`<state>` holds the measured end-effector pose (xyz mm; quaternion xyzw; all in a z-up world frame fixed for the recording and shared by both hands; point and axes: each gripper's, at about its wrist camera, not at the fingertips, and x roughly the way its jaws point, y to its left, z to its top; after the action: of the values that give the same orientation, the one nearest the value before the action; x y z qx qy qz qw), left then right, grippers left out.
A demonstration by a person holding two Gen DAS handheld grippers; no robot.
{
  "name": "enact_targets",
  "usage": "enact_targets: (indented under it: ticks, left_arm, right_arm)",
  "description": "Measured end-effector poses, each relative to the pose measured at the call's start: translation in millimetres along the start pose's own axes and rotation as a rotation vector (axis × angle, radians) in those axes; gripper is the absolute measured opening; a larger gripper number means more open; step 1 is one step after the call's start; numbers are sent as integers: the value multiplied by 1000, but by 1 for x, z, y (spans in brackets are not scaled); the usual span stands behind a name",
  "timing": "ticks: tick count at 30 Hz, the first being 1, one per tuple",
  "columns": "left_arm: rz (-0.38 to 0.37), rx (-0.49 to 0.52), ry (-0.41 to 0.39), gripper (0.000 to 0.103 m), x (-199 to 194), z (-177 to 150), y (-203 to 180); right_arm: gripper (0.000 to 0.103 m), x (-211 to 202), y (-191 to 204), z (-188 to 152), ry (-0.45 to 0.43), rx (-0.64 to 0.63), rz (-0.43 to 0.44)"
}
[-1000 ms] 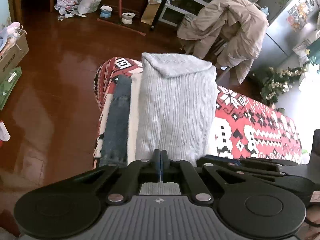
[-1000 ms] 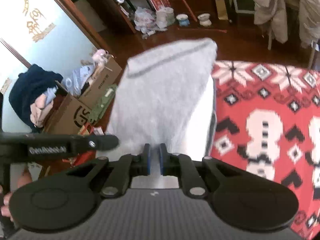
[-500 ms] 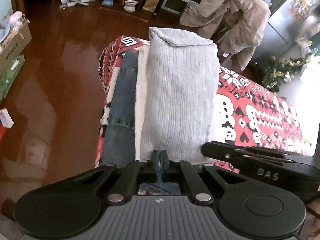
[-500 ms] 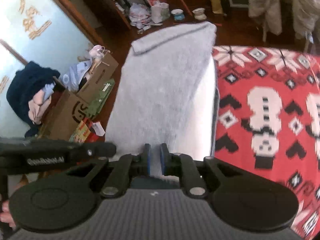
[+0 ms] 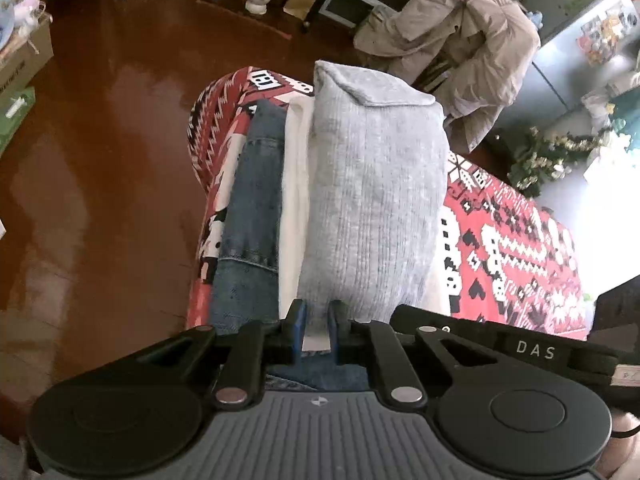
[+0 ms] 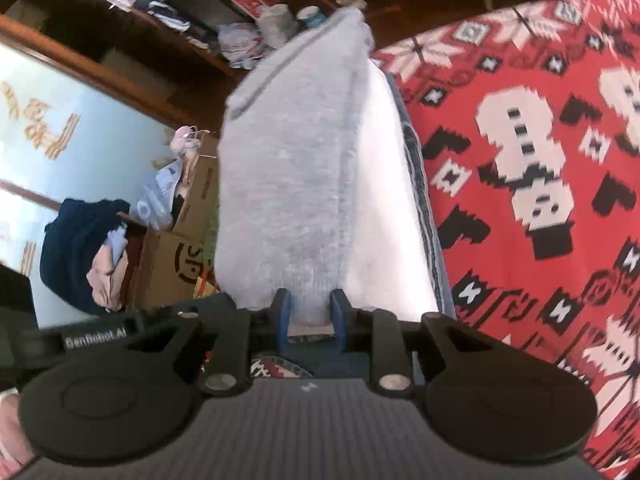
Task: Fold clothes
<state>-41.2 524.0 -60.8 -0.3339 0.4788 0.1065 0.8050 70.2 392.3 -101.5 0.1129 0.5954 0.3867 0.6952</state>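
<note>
Folded grey knit sweater [image 5: 372, 200] is lying atop a stacked white garment [image 5: 294, 216] and jeans [image 5: 252, 208] on the red patterned desk [image 5: 520, 248], left tongs [image 5: 316, 326] and right tongs [image 6: 308, 314] both parted at its near edge, apparently releasing it squarely.

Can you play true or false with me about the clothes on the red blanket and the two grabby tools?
1. The grey knit garment lies on top of the pile. True.
2. The left tool is squeezed tight on the grey garment. False: its fingers are parted, with a gap between them.
3. Blue jeans lie beside a white garment in the pile. True.
4. The blanket under the clothes is plain green. False: it is red with white and black patterns.
5. The right tool is open. True.
</note>
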Motion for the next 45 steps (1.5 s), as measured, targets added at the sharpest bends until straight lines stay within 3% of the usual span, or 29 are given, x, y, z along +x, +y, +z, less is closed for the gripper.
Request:
enact_targets:
  ticks: [8,9,10,15,21,25,28,31,33,34,37,41,43,45]
  left_arm:
    - [-58,-69,-12,3,-7,-5,6]
    - [-72,-86,-14,3,-10,-4,7]
    - [-85,-103,-17,3,-13,-4,7]
    - [-170,-186,-15,3,-20,-7,14]
    - [-156,-276,18,3,2,-17,30]
    - [-124,-184,10,6,-9,-12,19]
    - [-117,-146,13,6,-18,-13,13]
    - [-118,-156,-29,6,-28,-10,14]
    - [-124,-176,-62,24,-32,-8,16]
    - [-133,-194,-75,27,-32,-8,17]
    - [-129,-248,-121,27,-31,-6,15]
    - [-79,-352,-201,27,-30,-10,3]
    - [-47,-409,-238,26,-29,-14,-6]
    - [-14,-466,-275,19,-28,-18,-15]
  right_arm:
    - [25,8,-16,-3,-18,128,17]
    - [14,9,-15,-4,-21,124,17]
    - [10,7,-12,-4,-24,103,10]
    - [9,-20,7,4,-50,2,-17]
    - [10,-15,11,2,-18,-67,-78]
    - [19,-13,5,-1,-14,-51,-76]
    - [20,-27,9,-1,-38,-86,-90]
    - [20,-44,21,10,-65,-180,-117]
    - [20,-51,31,24,-75,-232,-110]
    - [20,-53,37,32,-78,-258,-103]
    - [19,-47,57,62,-65,-348,-48]
    - [17,-23,91,100,-9,-565,9]
    - [8,-8,106,112,26,-677,28]
    - [4,12,116,121,79,-780,29]
